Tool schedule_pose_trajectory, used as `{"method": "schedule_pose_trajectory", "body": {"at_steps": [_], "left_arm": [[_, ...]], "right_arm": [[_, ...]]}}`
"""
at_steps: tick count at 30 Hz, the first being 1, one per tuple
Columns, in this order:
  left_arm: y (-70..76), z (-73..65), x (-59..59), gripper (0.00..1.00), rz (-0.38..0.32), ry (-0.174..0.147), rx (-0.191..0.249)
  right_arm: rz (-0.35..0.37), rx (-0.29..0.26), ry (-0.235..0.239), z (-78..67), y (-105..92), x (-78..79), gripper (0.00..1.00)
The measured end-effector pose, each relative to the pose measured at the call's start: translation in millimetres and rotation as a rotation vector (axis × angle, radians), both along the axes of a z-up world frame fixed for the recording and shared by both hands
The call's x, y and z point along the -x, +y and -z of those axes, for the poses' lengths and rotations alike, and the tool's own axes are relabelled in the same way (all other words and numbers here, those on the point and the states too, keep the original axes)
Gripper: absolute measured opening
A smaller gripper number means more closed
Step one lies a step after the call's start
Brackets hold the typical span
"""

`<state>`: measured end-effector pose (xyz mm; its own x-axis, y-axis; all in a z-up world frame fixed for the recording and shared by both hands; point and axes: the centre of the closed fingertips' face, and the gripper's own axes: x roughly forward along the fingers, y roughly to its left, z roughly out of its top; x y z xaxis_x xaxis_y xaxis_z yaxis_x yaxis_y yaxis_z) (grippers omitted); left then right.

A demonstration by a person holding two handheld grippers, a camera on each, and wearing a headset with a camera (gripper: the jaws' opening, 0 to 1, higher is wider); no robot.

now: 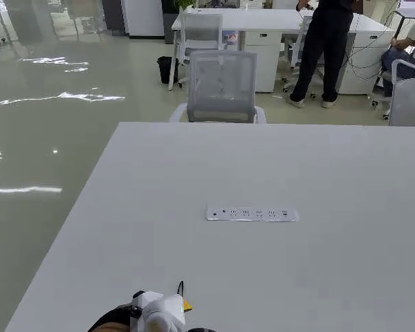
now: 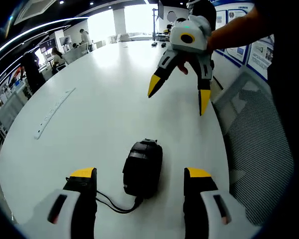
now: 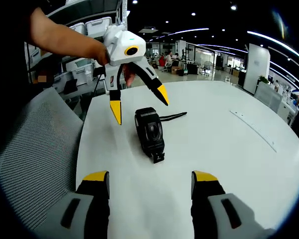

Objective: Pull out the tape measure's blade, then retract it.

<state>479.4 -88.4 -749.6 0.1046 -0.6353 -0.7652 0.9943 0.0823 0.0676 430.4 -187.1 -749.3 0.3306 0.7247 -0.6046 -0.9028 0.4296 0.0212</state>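
Tape measure (image 2: 143, 168) lay on the white table (image 2: 89, 124), near the edge by the mesh chair (image 2: 259, 149). The case was black and rested on its side. A black strap (image 2: 114, 204) trailed from the end nearer the left gripper (image 2: 140, 174).

In the left gripper view, that gripper's jaws stood wide apart with the tape measure between and just ahead of their yellow tips. No contact was observed. The right gripper (image 2: 178, 94) was held above the table beyond the tape measure, jaws apart and pointing down, gripping nothing.

In the right gripper view, the tape measure (image 3: 150, 132) lay ahead of the right gripper (image 3: 150, 176), clear of its parted jaws. The blade (image 3: 158, 158) was not drawn out; a small tab showed at the case end facing this gripper. The strap (image 3: 172, 117) ran off the far end. The left gripper (image 3: 139, 103) hung over the table (image 3: 214, 164) just behind the tape measure, tips apart, one tip close to the case and not touching. The chair (image 3: 35, 164) stood at the table edge.

A power strip (image 2: 52, 112) lay flat well apart from the tape measure, also visible in the head view (image 1: 252, 214). In that view part of a gripper (image 1: 162, 312) showed at the bottom edge; its side and jaw state could not be determined.
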Motion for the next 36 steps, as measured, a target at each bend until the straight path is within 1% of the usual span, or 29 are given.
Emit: {"method": "schedule_pose_trajectory", "body": {"at_steps": [2,3,5,8,10,12,14,17,18,19,20,22,24,25,29,31,32,33,35,36], "left_arm": [[-2.0,2.6,-0.6,0.63,0.032,-0.007,-0.019],[-3.8,4.5,0.5,0.61,0.056,-0.004,-0.033],[-7.4,7.1,1.0,0.57,0.076,-0.002,-0.048],[-12.2,11.6,0.2,0.56,0.104,-0.007,-0.072],[-14.1,15.2,2.3,0.56,0.125,0.007,-0.089],[-14.5,18.4,2.2,0.55,0.134,0.011,-0.101],[-13.8,20.1,3.1,0.55,0.145,0.014,-0.122],[-12.4,24.0,2.3,0.52,0.152,0.022,-0.141],[-11.9,25.6,1.9,0.51,0.155,0.023,-0.151],[-9.5,27.2,0.8,0.49,0.153,0.021,-0.173],[-5.9,30.6,-1.8,0.46,0.143,0.016,-0.206],[-8.1,31.7,-1.7,0.45,0.148,0.016,-0.197],[-9.8,29.6,2.2,0.44,0.156,0.027,-0.194],[-10.3,30.1,3.7,0.43,0.162,0.028,-0.198],[-12.2,32.8,4.9,0.42,0.173,0.028,-0.210],[-13.9,34.2,5.7,0.39,0.173,0.036,-0.216],[-14.6,34.4,5.9,0.36,0.179,0.033,-0.216],[-15.7,36.7,5.1,0.36,0.182,0.028,-0.220],[-16.0,36.7,4.7,0.38,0.189,0.020,-0.229],[-16.1,36.9,5.2,0.37,0.190,0.023,-0.232]], "right_arm": [[-0.003,0.001,0.006,2.8,1.9,-3.2,0.66],[-0.005,0.001,0.012,5.3,4.0,-5.6,0.65],[-0.011,0.003,0.016,8.3,8.2,-9.2,0.64],[-0.020,0.010,0.017,13.0,13.0,-15.2,0.63],[-0.029,0.015,0.018,13.7,16.3,-18.5,0.61],[-0.041,0.018,0.019,14.9,18.8,-20.5,0.60],[-0.062,0.026,0.016,16.9,21.5,-22.7,0.57],[-0.087,0.046,0.011,19.7,25.4,-25.4,0.56],[-0.106,0.060,0.010,22.3,26.9,-26.0,0.56],[-0.116,0.069,0.007,24.2,28.0,-26.4,0.55],[-0.140,0.090,0.002,26.3,29.6,-25.5,0.54],[-0.158,0.102,0.005,30.6,32.4,-24.7,0.52],[-0.176,0.113,0.006,37.0,35.9,-25.4,0.50],[-0.184,0.122,0.012,40.5,37.9,-25.8,0.50],[-0.206,0.134,0.012,45.8,44.7,-27.8,0.48],[-0.233,0.156,0.006,49.8,46.7,-28.3,0.46],[-0.247,0.163,0.002,50.4,47.3,-28.0,0.45],[-0.260,0.169,0.002,51.7,48.5,-28.1,0.44],[-0.264,0.166,0.007,52.2,50.6,-29.1,0.43],[-0.259,0.155,0.022,53.6,52.5,-30.1,0.42]]}}
